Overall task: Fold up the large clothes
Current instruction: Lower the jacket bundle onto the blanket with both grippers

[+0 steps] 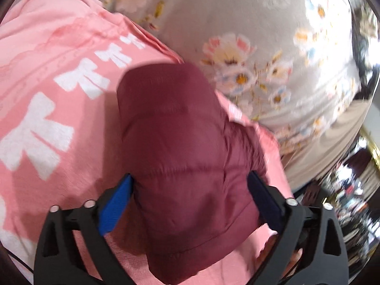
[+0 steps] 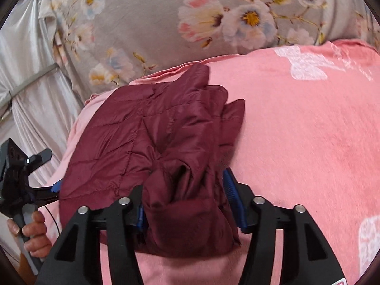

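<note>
- My pink blanket [image 1: 47,71] fills the left of the left tong's view. It carries big white printed characters [image 1: 38,137], and everything else here I place against it.
- The maroon quilted jacket [image 1: 175,142] lies folded on the blanket, near its edge. It is a long puffy bundle running straight away from me.
- My left tongs [image 1: 191,177] stand wide open, low over the blanket. The near end of the jacket lies between the two blue pads. The cloth comes right up to each pad but does not look pinched.
- Beyond the blanket's far edge the grey floral bedsheet [image 1: 237,23] spreads out. Off the blanket's right corner are blurred dark furnishings I cannot make out.
- In the right tong's view, white satin drapery [image 2: 28,83] hangs past the blanket's left side.
- My left hand [image 2: 30,232] shows just off the blanket's left edge, wrapped round the handle of the left tongs.
- From this side the jacket sits on the blanket's near left part. One flat quilted panel lies on the left, and a crumpled fold is heaped up towards me.
- My right tongs [image 2: 185,190] are open, resting low on the blanket with that crumpled fold between the fingers. The fabric touches the left pad and sits just beside the right one, so nothing is clamped.
- To the right, the blanket lies bare apart from pale white motifs.
</note>
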